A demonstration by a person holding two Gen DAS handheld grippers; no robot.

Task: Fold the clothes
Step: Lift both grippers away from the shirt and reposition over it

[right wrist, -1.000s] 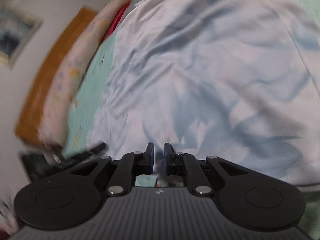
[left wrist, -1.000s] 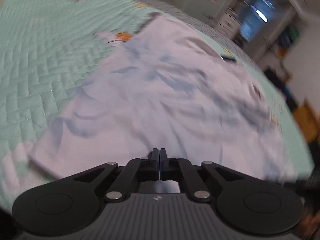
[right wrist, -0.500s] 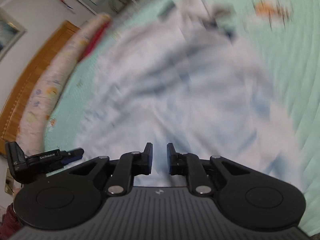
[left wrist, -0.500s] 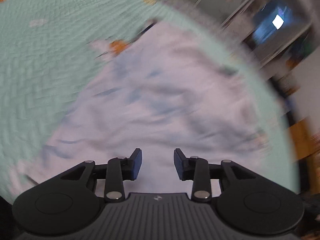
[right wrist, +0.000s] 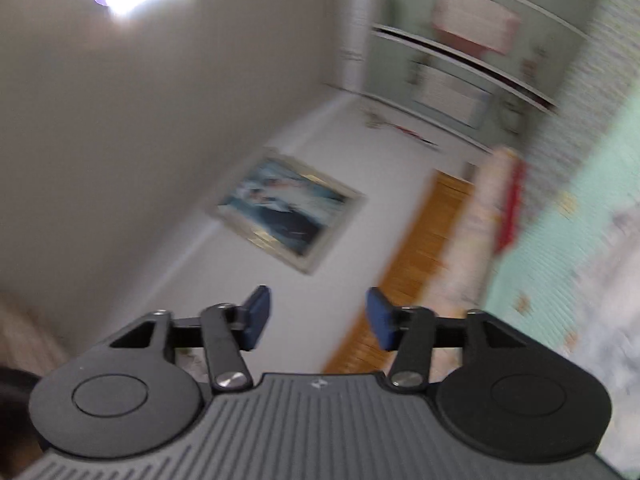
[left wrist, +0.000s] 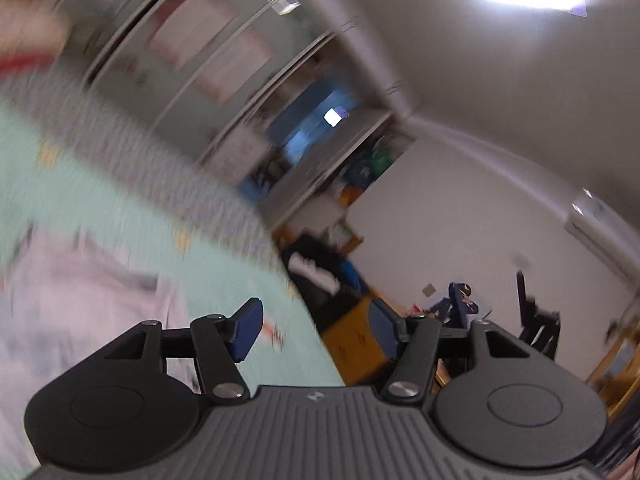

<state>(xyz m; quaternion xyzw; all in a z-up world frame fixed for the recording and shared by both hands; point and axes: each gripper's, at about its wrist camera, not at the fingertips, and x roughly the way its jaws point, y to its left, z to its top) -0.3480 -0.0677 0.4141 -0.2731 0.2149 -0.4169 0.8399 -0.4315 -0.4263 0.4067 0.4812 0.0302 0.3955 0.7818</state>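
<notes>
The pale garment [left wrist: 80,300] lay blurred on the mint bedspread [left wrist: 120,200] at nine o'clock, its edge near the bed's edge. Left gripper [left wrist: 316,330] and right gripper [right wrist: 318,320] pointed roomward, jaws wide apart, holding nothing.

We count two grippers, left [left wrist: 316,330] and right [right wrist: 318,322], each with two fingers spread wide; one white garment [left wrist: 72,292]; one green quilt [left wrist: 100,184]; one framed picture [right wrist: 286,216].

No text, label or number can be read anywhere.
</notes>
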